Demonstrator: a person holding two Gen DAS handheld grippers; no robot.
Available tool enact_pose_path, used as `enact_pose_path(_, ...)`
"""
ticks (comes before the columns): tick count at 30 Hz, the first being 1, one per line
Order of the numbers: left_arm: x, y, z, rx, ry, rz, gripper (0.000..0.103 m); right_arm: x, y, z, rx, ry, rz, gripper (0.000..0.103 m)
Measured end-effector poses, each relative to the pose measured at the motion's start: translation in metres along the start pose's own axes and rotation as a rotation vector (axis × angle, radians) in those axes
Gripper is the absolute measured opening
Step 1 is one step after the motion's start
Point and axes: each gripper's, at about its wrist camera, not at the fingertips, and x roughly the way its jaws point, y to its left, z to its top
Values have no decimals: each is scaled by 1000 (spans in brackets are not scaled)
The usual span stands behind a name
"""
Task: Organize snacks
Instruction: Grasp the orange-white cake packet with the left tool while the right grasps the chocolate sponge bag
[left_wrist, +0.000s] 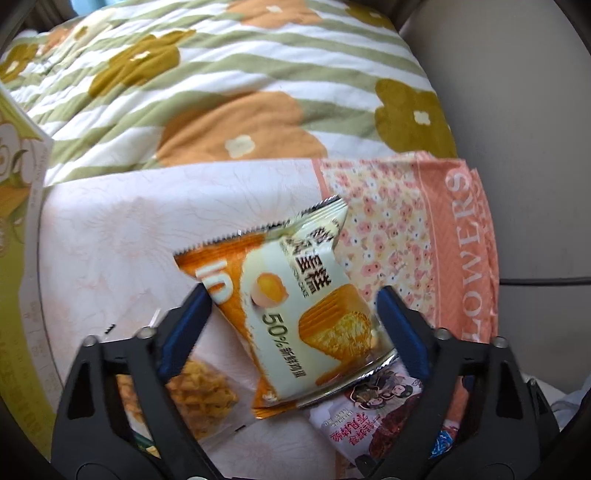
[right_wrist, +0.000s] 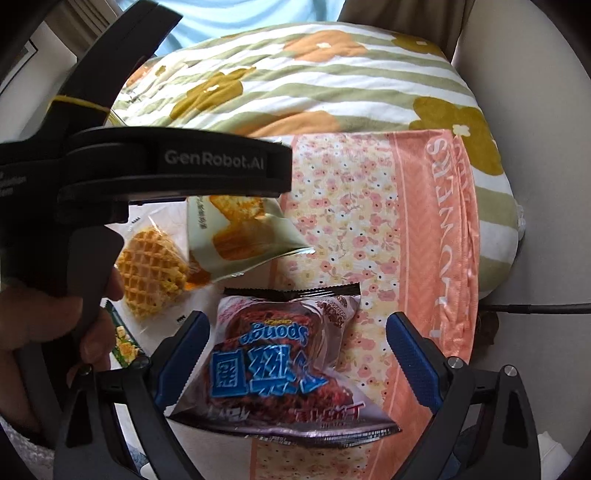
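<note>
The egg cake packet (left_wrist: 291, 314) lies on the pink floral cloth (left_wrist: 399, 236) over a bed, between the fingers of the left gripper (left_wrist: 291, 321); these stand partly open, the blue pads close beside its edges, though I cannot tell that they press on it; the right gripper (right_wrist: 295, 354) straddles the sponge cake packet (right_wrist: 280, 362) with its fingers wide, the left pad at the wrapper's edge, the right one well clear, so nothing is held. Both packets look light, puffed and slick, with soft cake inside that would likely crush; a gentle pinch across the middle, or on a crimped end seam, seems safest; the film may slide. A waffle packet (right_wrist: 151, 273) lies just beside them.
</note>
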Motion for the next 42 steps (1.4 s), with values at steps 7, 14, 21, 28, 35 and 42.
enact_pose_path(7, 6, -5, -4, 82, 10, -28, 71, 10, 1, 1, -4, 29, 3, 95)
enact_pose_path(14, 2, -2, -4, 156, 2, -52, 64, 24, 0, -8, 2, 71, 21, 95)
enact_pose_path(21, -3, 2, -5, 186, -15, -33, 63, 37, 0, -12, 17, 101, 33, 95)
enact_pose_path(28, -8, 4, -7, 193, -30, -31, 63, 48, -2, -21, 35, 108, 70, 85)
enact_pose_path(35, -17, 4, -9, 193, -54, -41, 62, 38, -1, -24, 18, 74, 64, 64)
enact_pose_path(42, -45, -2, -11, 204, -108, -37, 62, 10, -2, -28, 14, 6, 49, 63)
